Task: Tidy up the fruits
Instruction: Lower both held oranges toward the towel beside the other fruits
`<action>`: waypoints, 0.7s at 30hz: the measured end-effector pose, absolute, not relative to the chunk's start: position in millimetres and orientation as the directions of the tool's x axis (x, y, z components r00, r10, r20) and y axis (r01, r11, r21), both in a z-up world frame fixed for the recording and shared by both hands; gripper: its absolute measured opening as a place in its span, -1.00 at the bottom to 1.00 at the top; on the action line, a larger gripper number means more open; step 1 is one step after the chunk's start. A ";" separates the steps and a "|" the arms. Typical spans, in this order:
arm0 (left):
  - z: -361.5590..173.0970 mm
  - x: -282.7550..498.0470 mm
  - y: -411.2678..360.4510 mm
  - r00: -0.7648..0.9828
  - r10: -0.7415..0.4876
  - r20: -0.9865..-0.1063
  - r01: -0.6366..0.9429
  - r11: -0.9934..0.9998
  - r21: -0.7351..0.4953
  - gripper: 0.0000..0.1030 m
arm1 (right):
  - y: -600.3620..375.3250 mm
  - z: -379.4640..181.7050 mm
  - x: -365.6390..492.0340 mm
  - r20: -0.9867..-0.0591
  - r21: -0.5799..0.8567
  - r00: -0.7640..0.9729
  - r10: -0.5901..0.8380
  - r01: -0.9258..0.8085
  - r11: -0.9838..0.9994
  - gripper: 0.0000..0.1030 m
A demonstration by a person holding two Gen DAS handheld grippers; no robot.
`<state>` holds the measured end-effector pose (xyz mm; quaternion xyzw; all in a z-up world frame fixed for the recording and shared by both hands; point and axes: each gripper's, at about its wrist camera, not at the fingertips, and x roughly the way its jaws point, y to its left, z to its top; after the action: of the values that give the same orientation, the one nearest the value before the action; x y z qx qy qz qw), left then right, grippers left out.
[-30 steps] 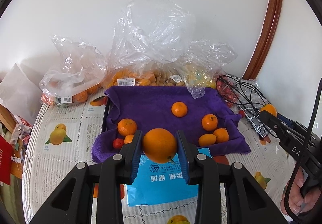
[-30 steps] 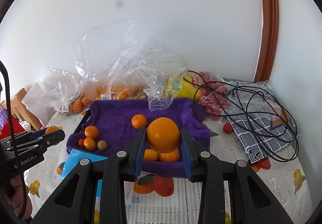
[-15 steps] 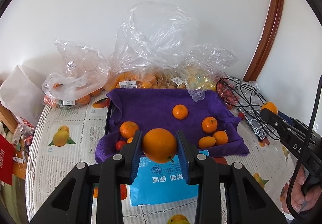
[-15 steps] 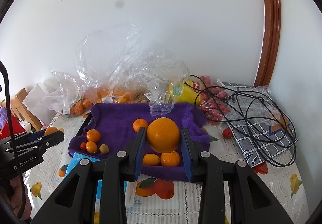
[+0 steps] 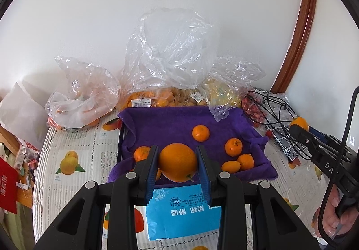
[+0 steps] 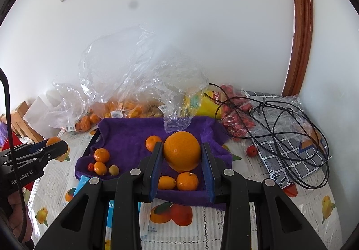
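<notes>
Two oranges aloft, one per gripper
Left gripper and right gripper each clamp a big orange, both hovering over the purple towel, near edge

A deep purple towel lines the tray, dotted with small orange mandarins. The large round orange sits between blue-padded black gripper fingers. The tablecloth is white with grey stripes and printed fruit pictures. A bright blue carton bears white lettering. The folded cloth is grey-blue with a white grid.
</notes>
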<state>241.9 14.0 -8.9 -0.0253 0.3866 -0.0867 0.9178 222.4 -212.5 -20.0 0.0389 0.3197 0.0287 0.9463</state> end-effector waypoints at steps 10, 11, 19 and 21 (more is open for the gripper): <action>-14.7 261.1 11.2 0.673 -0.186 -0.716 0.145 0.982 -0.119 -0.39 | -210.4 -26.3 240.2 -0.612 0.092 0.786 0.087 -0.039 0.995 -0.35; -15.1 262.7 11.1 0.672 -0.189 -0.717 0.145 0.982 -0.122 -0.39 | -210.5 -26.7 241.9 -0.612 0.091 0.786 0.087 -0.040 0.995 -0.35; -18.9 274.4 5.1 0.664 -0.196 -0.722 0.154 0.980 -0.125 -0.39 | -217.1 -29.3 251.0 -0.613 0.091 0.786 0.079 -0.029 0.995 -0.35; -18.7 275.6 4.0 0.666 -0.193 -0.721 0.152 0.981 -0.122 -0.39 | -218.9 -30.2 253.7 -0.615 0.093 0.784 0.079 -0.027 0.995 -0.35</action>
<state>275.6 4.0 -18.7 -0.0256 0.3977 -0.0947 0.9123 253.7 -218.9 -30.2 0.0398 0.3272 0.0279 0.9437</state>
